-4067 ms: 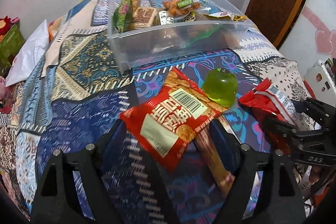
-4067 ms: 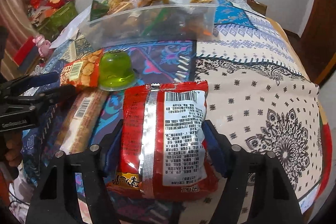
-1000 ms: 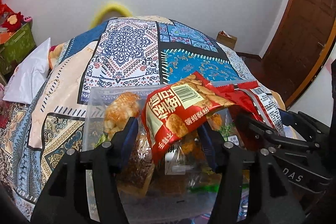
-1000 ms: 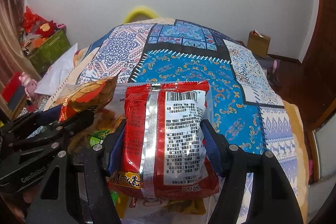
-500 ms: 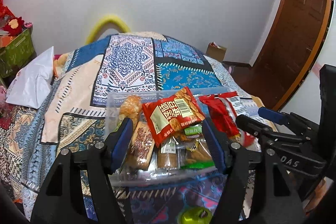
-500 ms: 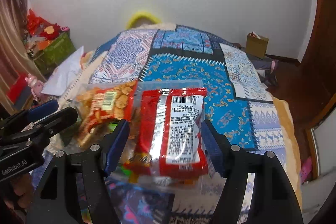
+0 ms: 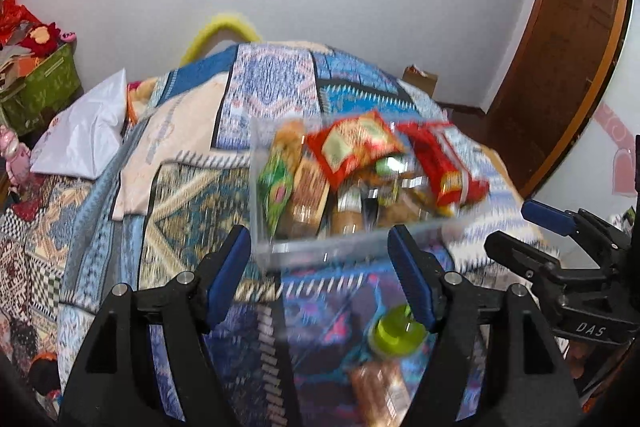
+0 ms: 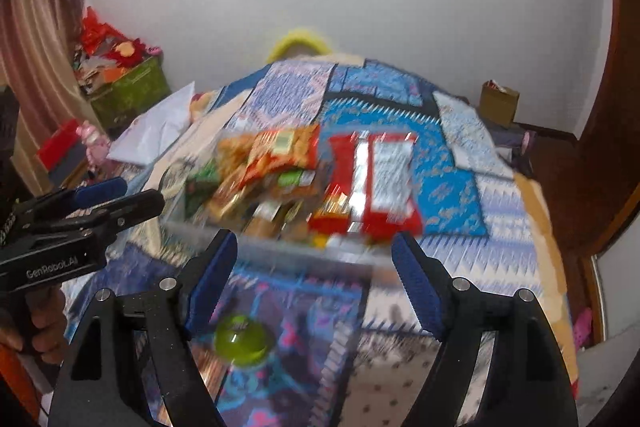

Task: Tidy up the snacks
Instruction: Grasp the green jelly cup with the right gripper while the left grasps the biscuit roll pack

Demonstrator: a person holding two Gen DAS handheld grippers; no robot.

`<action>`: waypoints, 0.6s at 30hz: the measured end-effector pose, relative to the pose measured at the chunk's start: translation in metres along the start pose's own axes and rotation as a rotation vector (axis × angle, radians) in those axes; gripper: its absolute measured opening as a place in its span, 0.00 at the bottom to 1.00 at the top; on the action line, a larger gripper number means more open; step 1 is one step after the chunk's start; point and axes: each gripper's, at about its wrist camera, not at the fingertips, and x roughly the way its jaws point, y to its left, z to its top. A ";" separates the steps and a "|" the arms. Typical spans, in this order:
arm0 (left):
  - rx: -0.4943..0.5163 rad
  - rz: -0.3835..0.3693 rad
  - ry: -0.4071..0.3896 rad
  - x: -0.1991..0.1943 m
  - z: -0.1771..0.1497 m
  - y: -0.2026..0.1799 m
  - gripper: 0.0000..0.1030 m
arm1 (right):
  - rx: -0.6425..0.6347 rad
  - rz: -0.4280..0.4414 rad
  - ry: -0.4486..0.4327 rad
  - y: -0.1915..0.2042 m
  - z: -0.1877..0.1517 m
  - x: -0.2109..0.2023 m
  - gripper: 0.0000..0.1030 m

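Observation:
A clear plastic bin [image 7: 340, 251] [image 8: 280, 247] of snacks sits on the patterned bedspread. An orange-red cracker bag [image 7: 352, 147] [image 8: 276, 155] and a red-and-silver snack bag [image 7: 444, 163] [image 8: 372, 183] lie on top of the pile inside. My left gripper [image 7: 320, 279] is open and empty, above and in front of the bin. My right gripper [image 8: 314, 283] is open and empty too. A green jelly cup [image 7: 398, 333] [image 8: 242, 343] and a long brown snack pack [image 7: 380, 391] lie on the bedspread in front of the bin.
A white pillow [image 7: 84, 131] and a green box [image 7: 36, 87] are at the left. A wooden door [image 7: 560, 67] is at the right. A cardboard box [image 8: 498, 103] stands by the far wall. The bed edge drops off at the right.
Both grippers have let go of their snack bags, which now lie in the bin. Both grippers have pulled back and up, so the jelly cup is in view again.

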 end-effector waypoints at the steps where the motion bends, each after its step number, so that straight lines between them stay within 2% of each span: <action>1: 0.001 0.003 0.008 0.000 -0.006 0.001 0.68 | -0.001 0.004 0.010 0.003 -0.006 0.002 0.75; 8: 0.003 0.023 0.096 0.014 -0.045 0.014 0.68 | -0.009 0.052 0.122 0.023 -0.042 0.029 0.75; 12: -0.004 0.023 0.143 0.023 -0.062 0.020 0.68 | 0.001 0.081 0.179 0.029 -0.051 0.048 0.74; 13: -0.002 0.026 0.153 0.025 -0.066 0.021 0.68 | 0.005 0.085 0.185 0.030 -0.052 0.052 0.72; 15: -0.008 0.025 0.168 0.029 -0.072 0.023 0.68 | 0.006 0.099 0.207 0.031 -0.055 0.058 0.59; 18: -0.020 0.014 0.186 0.032 -0.079 0.024 0.68 | 0.019 0.147 0.238 0.033 -0.059 0.066 0.47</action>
